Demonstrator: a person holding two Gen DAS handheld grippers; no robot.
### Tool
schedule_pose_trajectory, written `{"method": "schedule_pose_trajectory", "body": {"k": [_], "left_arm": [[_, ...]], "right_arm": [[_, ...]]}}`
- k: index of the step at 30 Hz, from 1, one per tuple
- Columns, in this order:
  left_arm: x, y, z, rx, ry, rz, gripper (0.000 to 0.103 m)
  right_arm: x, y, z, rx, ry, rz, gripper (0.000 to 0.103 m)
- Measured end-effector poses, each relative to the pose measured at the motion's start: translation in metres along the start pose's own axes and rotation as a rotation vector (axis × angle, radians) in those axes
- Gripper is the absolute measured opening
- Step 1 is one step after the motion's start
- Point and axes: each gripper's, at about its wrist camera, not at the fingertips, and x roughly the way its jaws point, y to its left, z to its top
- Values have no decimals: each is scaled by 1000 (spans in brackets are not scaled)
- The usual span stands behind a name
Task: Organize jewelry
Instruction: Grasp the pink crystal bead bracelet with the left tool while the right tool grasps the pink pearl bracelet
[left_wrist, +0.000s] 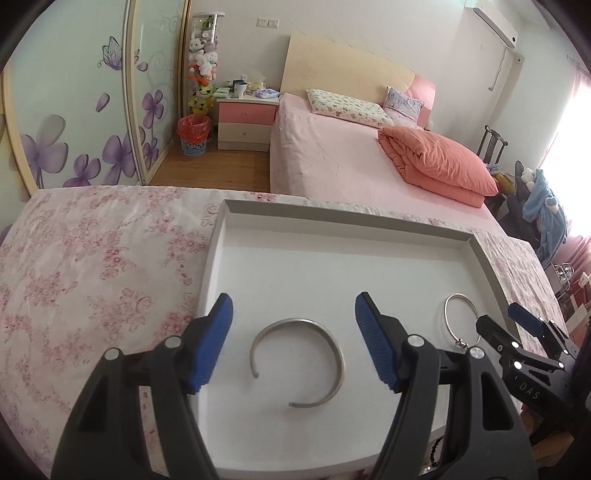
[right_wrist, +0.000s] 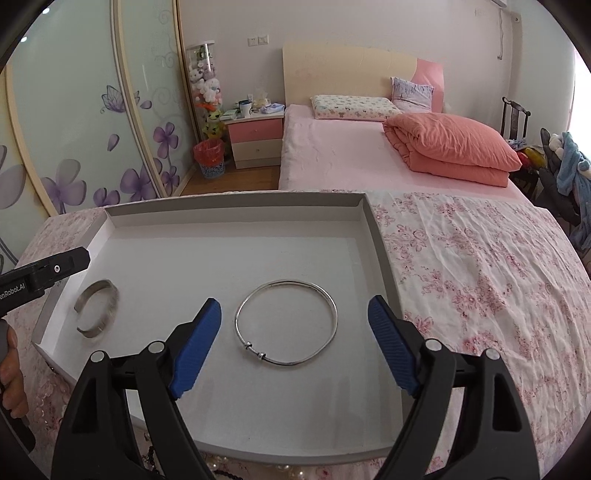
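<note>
Bracelets are lying flat in the white tray (right_wrist: 376, 236): cuff bangle (left_wrist: 299, 363) at lower centre between the wide-spread left gripper (left_wrist: 293, 341), thin bangle (right_wrist: 287, 323) centred between the equally wide right gripper (right_wrist: 294, 345). Both are apparently being arranged; next, each needs lowering and closing on a rim.

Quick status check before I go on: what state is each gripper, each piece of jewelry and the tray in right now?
Left gripper: open, empty, fingers either side of the cuff.
Right gripper: open, empty, fingers either side of the bangle.
Open cuff bracelet: flat on the tray floor, ungripped.
Thin closed bangle: flat on the tray floor, ungripped.
White tray: lidless, on the floral cloth, holding both pieces apart from each other.
</note>
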Motion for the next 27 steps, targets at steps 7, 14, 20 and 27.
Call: {"method": "schedule_pose_trajectory", "body": {"k": [7,14,20,27], "left_arm": [[-32,11,-15,28,-44,47,70],[-82,25,-54,83,-108,85,75],[-117,42,-102,93,-119,98,85],[-126,47,-135,128,-92,126,93]], "right_arm": [[-26,3,-6,-13,-38,11,81],[-65,0,-32,-19,-56,42,75],[-86,-4,-74,-35,-4,63,62],[-87,5,-113,-85,88,82,42]]}}
